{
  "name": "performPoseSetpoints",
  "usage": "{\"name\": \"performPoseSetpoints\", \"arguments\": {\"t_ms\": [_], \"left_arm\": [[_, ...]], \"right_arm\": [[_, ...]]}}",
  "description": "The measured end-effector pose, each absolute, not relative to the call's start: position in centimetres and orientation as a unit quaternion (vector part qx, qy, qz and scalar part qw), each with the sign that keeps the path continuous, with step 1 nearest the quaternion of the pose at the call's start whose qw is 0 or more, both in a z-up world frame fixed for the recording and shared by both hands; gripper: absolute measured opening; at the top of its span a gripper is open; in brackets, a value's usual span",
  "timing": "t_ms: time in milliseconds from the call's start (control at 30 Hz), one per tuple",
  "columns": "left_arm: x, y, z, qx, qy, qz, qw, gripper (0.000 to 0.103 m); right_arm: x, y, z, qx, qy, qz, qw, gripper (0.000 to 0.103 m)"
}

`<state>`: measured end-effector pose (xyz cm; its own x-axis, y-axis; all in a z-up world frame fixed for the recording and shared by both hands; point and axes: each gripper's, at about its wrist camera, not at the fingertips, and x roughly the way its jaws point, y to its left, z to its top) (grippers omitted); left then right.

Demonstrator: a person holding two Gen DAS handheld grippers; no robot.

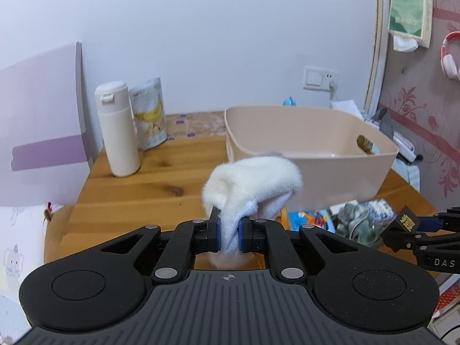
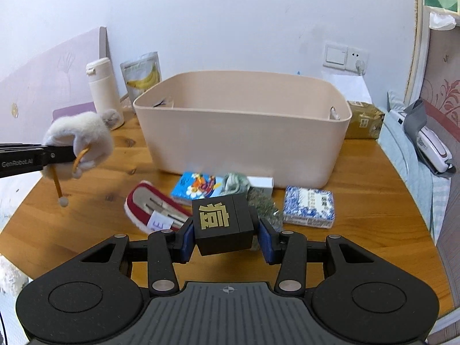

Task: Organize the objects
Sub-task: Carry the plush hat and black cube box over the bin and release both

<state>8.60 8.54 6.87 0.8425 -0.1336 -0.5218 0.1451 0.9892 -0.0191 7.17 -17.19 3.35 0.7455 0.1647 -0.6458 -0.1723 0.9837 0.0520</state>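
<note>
My left gripper (image 1: 230, 237) is shut on a white fluffy sock (image 1: 253, 184) and holds it above the wooden table (image 1: 138, 195), in front of the beige plastic bin (image 1: 316, 143). In the right wrist view the sock (image 2: 83, 138) hangs at the left with an orange cord and pom-pom. My right gripper (image 2: 225, 237) is shut on a black box with a gold character (image 2: 222, 224), held above the table in front of the bin (image 2: 244, 132). The bin looks almost empty.
On the table in front of the bin lie a red slipper (image 2: 155, 207), a colourful packet (image 2: 198, 187), a green crumpled bag (image 2: 258, 201) and a blue-white patterned box (image 2: 309, 207). A cream bottle (image 1: 118, 129) and banana snack bag (image 1: 149, 115) stand back left.
</note>
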Motion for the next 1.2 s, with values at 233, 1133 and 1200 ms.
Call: {"name": "performPoseSetpoints", "arguments": {"t_ms": [233, 1133, 1200], "left_arm": [[9.7, 7.5, 8.9, 0.009, 0.249, -0.078, 0.965, 0.01], [20.7, 2.4, 8.9, 0.021, 0.272, -0.085, 0.958, 0.01], [21.6, 1.8, 8.5, 0.026, 0.278, -0.087, 0.956, 0.01]], "right_arm": [[8.3, -18.7, 5.0, 0.0, 0.326, 0.078, 0.942, 0.043], [18.3, -23.6, 8.8, 0.005, 0.293, 0.049, 0.955, 0.043], [19.3, -23.7, 8.6, 0.004, 0.296, 0.049, 0.954, 0.043]]}}
